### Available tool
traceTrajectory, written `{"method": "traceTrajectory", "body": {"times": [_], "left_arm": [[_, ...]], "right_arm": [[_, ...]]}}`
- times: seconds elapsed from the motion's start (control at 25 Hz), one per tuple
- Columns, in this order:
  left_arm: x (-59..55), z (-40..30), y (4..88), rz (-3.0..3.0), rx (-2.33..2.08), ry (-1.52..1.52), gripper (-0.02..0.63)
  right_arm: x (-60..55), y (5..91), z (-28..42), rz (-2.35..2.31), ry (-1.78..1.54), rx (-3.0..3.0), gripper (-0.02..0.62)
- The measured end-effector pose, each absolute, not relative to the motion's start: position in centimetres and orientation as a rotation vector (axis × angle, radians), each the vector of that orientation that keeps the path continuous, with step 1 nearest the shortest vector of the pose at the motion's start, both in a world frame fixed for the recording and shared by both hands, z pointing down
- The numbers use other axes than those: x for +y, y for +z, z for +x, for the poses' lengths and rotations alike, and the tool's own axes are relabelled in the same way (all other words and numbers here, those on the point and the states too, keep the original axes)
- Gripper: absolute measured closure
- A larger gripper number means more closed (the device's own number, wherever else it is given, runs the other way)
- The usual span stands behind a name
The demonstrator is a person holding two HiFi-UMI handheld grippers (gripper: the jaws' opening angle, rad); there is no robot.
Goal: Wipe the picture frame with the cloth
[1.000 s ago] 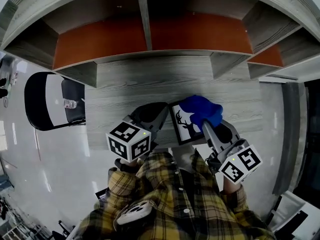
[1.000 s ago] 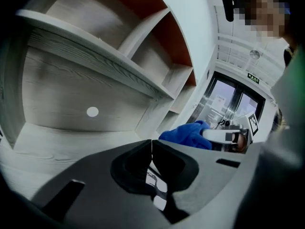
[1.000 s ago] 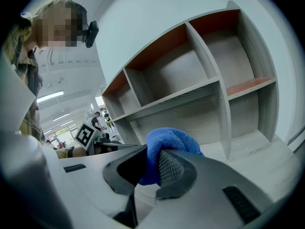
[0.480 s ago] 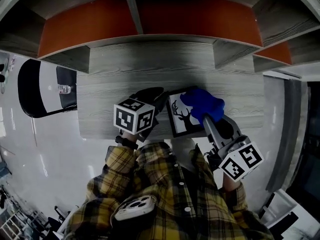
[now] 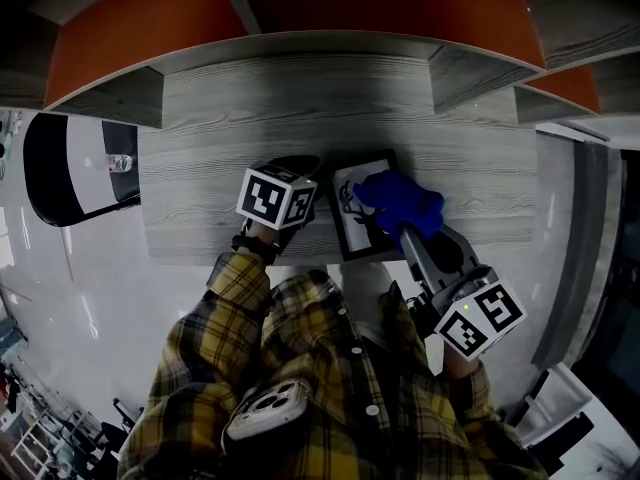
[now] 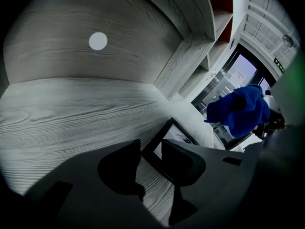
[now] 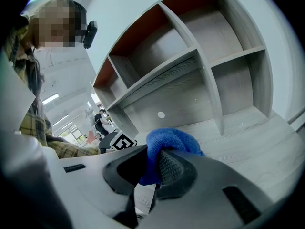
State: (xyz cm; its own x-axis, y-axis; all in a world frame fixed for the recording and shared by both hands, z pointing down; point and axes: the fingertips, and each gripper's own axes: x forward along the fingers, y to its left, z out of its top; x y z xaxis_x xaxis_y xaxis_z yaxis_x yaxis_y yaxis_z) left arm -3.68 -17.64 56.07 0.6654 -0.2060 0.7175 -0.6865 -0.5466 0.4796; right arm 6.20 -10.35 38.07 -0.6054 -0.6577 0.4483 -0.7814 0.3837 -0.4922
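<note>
Wiping start: our right claw is clamping the cloth over the picture frame, left claw opening astride its edge; next, rubbing.

Yellow-and-black plaid shirt, buttoned; left marker cube, right marker cube, black-on-white

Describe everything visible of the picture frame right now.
The picture frame is a black frame around a white print with a black deer silhouette. It appears to lie on the grey wood-grain desk near the front edge. The left gripper, jaws opening, straddles its corner; the blue cloth, clamped in the right gripper, hangs over its right part.
</note>
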Motion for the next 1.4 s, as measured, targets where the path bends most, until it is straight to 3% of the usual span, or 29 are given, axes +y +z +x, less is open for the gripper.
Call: {"method": "traceTrajectory", "body": {"times": [0.84, 1.4], "left_arm": [[-17.6, -2.9, 58.7, 2.048, -0.667, 0.975, 0.476], [-17.8, -2.9, 58.6, 2.022, -0.671, 0.972, 0.479]], "right_arm": [[-12.8, 41.6, 9.2, 1.293, 0.963, -2.333, 0.543], [-17.9, 56.6, 6.1, 0.959, 0.625, -1.988, 0.543]]}}
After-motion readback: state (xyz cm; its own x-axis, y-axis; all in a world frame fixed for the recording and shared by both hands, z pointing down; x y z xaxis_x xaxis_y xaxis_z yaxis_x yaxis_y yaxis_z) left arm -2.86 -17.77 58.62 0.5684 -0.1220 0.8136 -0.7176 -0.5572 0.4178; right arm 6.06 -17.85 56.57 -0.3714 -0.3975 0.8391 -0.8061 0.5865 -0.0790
